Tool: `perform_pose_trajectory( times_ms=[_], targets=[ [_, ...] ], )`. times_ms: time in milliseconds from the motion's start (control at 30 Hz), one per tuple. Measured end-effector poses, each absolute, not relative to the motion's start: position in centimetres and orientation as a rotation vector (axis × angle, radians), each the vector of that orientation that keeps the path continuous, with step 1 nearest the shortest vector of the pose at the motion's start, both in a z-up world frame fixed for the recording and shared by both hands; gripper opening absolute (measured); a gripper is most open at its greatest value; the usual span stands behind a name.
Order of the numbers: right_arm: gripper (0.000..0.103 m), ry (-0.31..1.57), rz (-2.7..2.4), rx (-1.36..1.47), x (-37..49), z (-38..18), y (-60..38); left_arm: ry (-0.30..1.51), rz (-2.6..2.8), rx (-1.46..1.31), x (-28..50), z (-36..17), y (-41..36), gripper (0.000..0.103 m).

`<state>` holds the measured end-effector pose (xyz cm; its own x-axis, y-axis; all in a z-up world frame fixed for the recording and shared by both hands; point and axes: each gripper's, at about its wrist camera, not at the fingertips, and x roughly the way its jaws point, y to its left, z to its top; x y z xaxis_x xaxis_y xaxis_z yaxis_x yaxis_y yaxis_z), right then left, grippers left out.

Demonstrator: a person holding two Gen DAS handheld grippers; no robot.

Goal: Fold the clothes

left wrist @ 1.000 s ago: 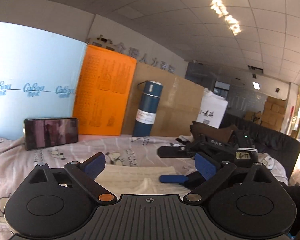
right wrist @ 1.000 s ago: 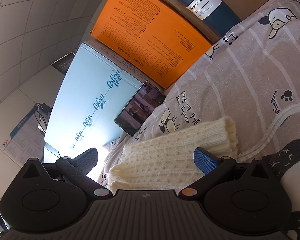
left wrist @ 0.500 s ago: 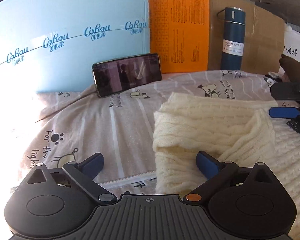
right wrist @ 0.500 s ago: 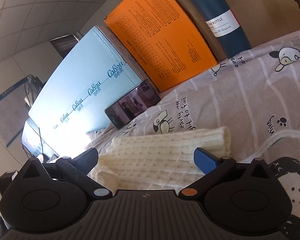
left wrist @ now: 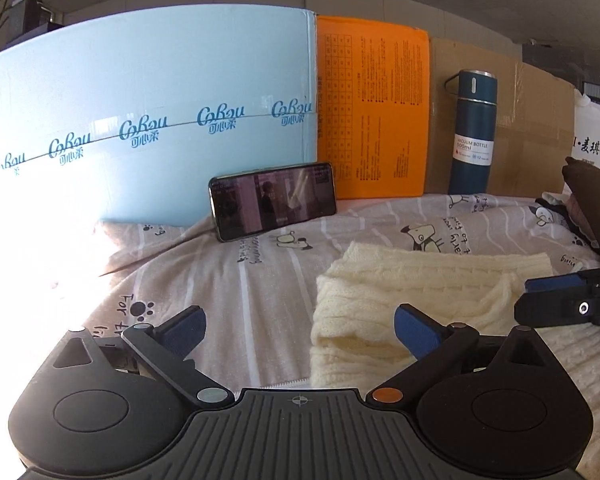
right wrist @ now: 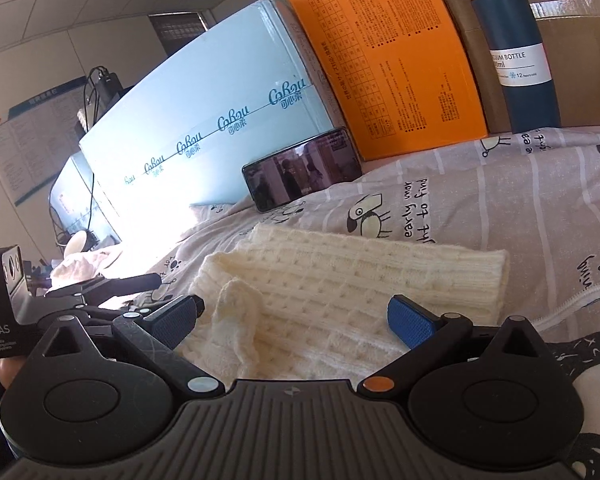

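A cream knitted sweater (left wrist: 412,296) lies partly folded on a bed sheet printed with cartoon dogs (left wrist: 236,280). My left gripper (left wrist: 298,330) is open and empty, low over the sheet at the sweater's left edge. My right gripper (right wrist: 292,318) is open and empty, just above the sweater (right wrist: 340,280), with a bunched fold between its fingers. The right gripper's fingers (left wrist: 556,300) show at the right in the left wrist view. The left gripper's body (right wrist: 60,300) shows at the left in the right wrist view.
A phone (left wrist: 272,200) with a lit screen leans on a light blue box (left wrist: 148,120) at the back. An orange box (left wrist: 372,116), a cardboard panel (left wrist: 540,120) and a dark blue vacuum bottle (left wrist: 472,132) stand beside it. A dark garment (left wrist: 592,200) lies at the far right.
Both grippers have tilted down from the wall and ceiling towards the bed. The sweater now fills more of both views. Both stay open.
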<state>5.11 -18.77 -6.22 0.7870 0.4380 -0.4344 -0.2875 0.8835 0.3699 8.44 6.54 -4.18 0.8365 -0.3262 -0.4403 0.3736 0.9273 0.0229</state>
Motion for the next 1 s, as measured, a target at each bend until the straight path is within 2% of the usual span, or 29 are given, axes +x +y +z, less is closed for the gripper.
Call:
perform_pose_trajectory(
  times_ms=[167,367,533,767,1000],
  targets=[
    [0.103,0.581,0.357,0.168,5.3,-6.5,-17.2,0.360,-0.312,0.050,6.8,-2.6,7.1,0.102],
    [0.103,0.594,0.341,0.127,5.4,-6.7,-16.9,0.360,-0.275,-0.125,7.4,-2.6,9.3,0.102],
    [0.103,0.550,0.402,0.234,4.9,-6.3,-18.7,0.326,-0.250,-0.266,7.1,-2.1,11.3,0.102],
    [0.103,0.391,0.412,0.258,1.7,-4.1,-20.2,0.266,-0.253,-0.367,5.7,-1.4,13.2,0.102],
    [0.103,0.134,0.459,0.132,-8.7,-3.1,-20.9,0.168,-0.261,-0.341,1.5,-1.1,14.1,0.103]
  ],
)
